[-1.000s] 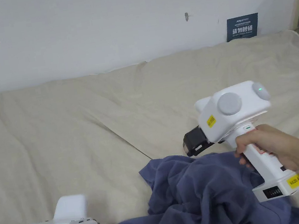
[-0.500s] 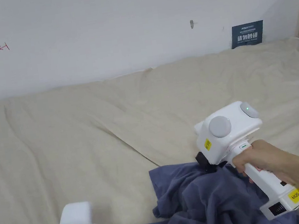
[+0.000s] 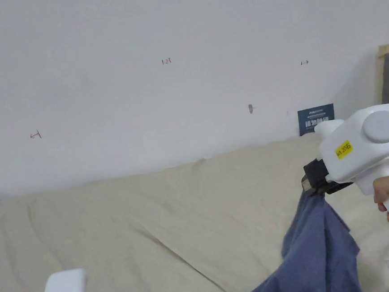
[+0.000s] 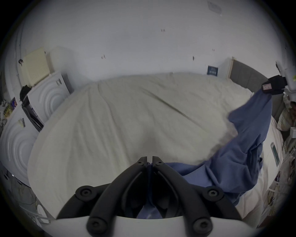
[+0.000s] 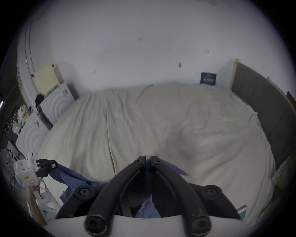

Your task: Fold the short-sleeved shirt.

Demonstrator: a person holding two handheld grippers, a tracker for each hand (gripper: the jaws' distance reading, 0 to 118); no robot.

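While both tools hold the cloth, the left gripper (image 4: 149, 162) stays low by the near edge of the bed (image 3: 153, 213), its jaws clenched on a blue fold that passes between them. From there the short-sleeved shirt (image 3: 320, 244) runs rightward across the beige bedsheet (image 4: 128, 112), partly lying on it and partly lifted, and rises to the right gripper (image 3: 306, 181), which is held high toward the right edge of the bed. In the right gripper view its jaws are pressed together on blue fabric.

The step in hand seems to be lifting the shirt and opening it before laying it flat. To do this well, the two grippers should probably move apart until the cloth between them hangs without twists, and the pinches must not slip, because the fabric looks soft and bunched. Then the shirt should be lowered onto the middle of the bed.

No container is visible on the bed.
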